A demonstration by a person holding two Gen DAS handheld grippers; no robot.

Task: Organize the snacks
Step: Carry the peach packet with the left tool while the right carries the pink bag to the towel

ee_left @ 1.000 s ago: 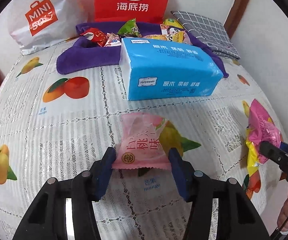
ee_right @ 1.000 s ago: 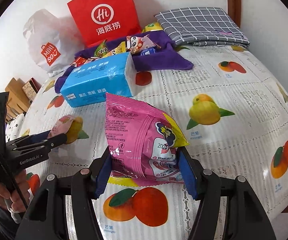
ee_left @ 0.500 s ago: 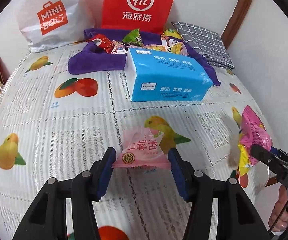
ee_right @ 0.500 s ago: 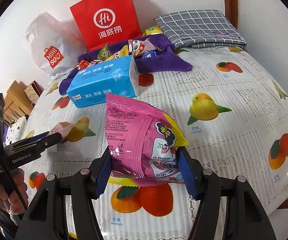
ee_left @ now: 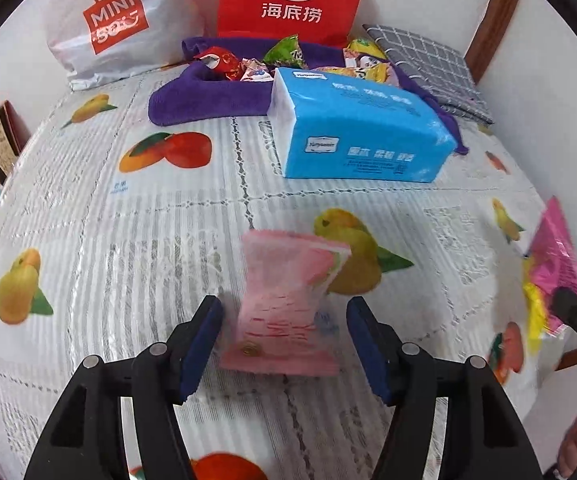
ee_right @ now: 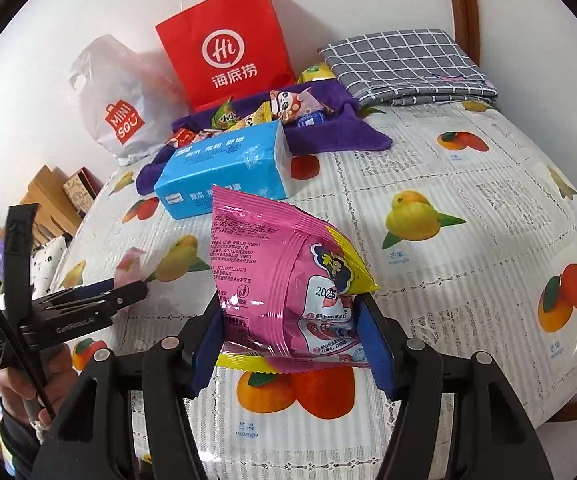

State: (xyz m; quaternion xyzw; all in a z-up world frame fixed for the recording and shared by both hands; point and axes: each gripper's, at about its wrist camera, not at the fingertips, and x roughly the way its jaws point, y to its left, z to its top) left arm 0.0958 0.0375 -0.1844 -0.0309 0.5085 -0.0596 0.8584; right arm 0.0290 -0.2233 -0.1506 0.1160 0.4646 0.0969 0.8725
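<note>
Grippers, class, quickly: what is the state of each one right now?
Left gripper: opening, pale pink snack packet loose between its jaws.
Right gripper: shut on magenta snack bag.

Tissue pack on table; snack pile behind it, checked cloth behind-right, packet in front.

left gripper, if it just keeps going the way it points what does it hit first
Most likely the pale pink snack packet, already between the opening fingers of the left gripper. Past it lies the fruit-print tablecloth; depth is hard to judge.
</note>
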